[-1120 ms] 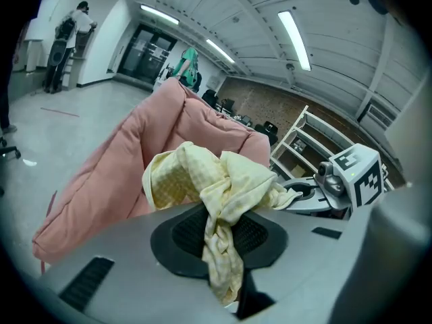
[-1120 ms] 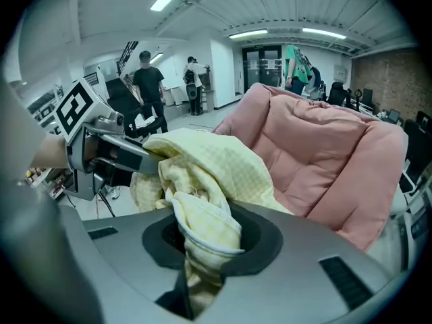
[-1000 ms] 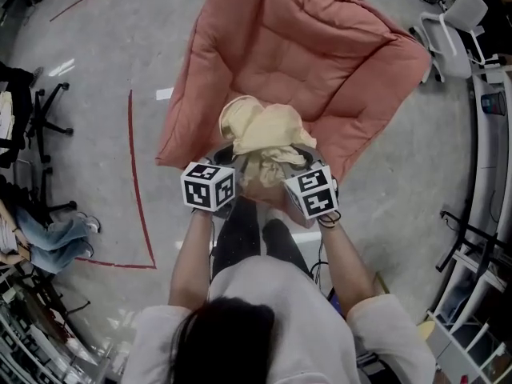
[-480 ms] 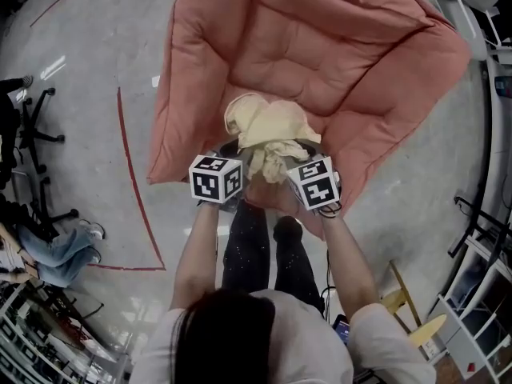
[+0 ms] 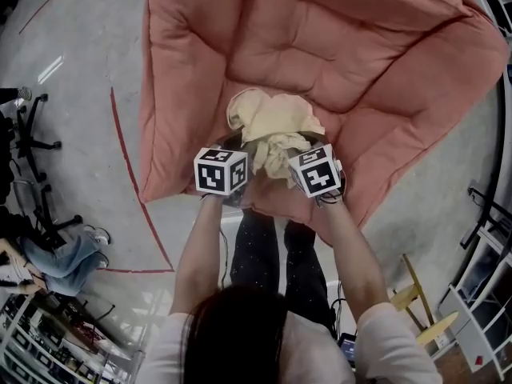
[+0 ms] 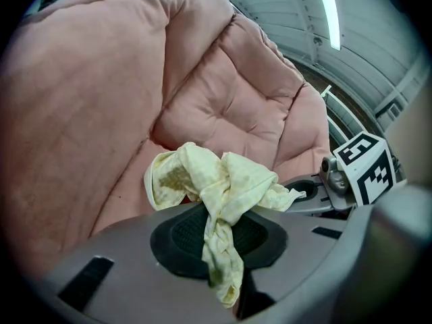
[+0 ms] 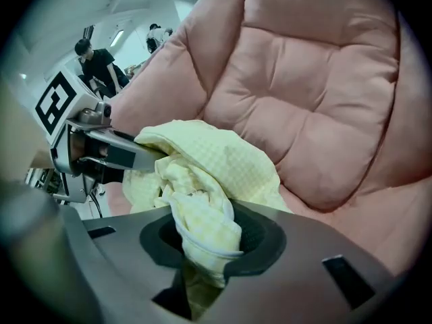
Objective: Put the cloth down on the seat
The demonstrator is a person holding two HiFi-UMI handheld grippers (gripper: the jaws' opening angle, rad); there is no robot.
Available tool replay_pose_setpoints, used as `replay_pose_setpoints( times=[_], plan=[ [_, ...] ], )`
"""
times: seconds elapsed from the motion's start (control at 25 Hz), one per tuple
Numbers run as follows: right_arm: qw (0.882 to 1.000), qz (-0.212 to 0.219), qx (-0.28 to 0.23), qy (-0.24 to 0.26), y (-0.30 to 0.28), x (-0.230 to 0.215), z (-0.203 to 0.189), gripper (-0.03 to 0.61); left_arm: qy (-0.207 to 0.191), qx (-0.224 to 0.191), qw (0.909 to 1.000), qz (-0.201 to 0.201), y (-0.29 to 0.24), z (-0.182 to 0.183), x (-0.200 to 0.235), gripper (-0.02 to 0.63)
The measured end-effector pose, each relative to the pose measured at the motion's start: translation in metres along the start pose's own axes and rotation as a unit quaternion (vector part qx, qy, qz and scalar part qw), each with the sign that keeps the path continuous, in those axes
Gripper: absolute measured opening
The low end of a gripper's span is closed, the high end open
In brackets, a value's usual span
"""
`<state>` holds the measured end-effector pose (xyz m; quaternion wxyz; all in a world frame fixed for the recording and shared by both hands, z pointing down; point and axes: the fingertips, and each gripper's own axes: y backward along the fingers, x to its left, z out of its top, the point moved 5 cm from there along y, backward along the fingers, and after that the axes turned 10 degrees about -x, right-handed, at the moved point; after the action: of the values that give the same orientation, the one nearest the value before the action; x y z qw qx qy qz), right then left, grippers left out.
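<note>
A crumpled pale yellow cloth (image 5: 272,122) hangs bunched between my two grippers over the front of the big pink cushioned seat (image 5: 320,46). My left gripper (image 5: 244,149) is shut on one twisted end, seen in the left gripper view as cloth (image 6: 216,181) pinched between the jaws of the left gripper (image 6: 223,248). My right gripper (image 5: 292,150) holds the other end; its jaws are opening, with cloth (image 7: 202,181) still wedged between them in the right gripper (image 7: 202,248). The seat (image 7: 317,93) fills the background close behind the cloth.
A red floor line (image 5: 128,174) runs left of the seat. An office chair base (image 5: 32,134) and a seated person's legs (image 5: 60,250) are at the far left. A wooden stool (image 5: 416,302) stands at the lower right. People (image 7: 98,63) stand far off.
Both grippers have carried the cloth forward, so it now hangs closer over the seat's front. The seat fills more of the head view.
</note>
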<state>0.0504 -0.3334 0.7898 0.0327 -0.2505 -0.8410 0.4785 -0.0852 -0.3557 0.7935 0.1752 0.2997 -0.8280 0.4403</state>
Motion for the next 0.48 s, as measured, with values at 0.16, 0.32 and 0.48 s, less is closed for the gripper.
replay_pose_setpoints(
  times=[0.16,0.32,0.48],
  plan=[
    [1.0,0.008,0.007,-0.02,-0.008,0.001,-0.008,0.141,0.015,0.006,0.9999,-0.001,-0.003,-0.005,0.008,0.078],
    [0.999,0.026,0.007,-0.035,-0.004,0.004,-0.008,0.222,0.024,0.015,0.9993,0.024,-0.001,-0.006,0.009,0.078],
    [0.998,0.032,-0.001,-0.049,0.013,0.01,-0.008,0.301,0.015,0.007,0.9985,0.052,0.01,-0.003,0.002,0.163]
  ],
)
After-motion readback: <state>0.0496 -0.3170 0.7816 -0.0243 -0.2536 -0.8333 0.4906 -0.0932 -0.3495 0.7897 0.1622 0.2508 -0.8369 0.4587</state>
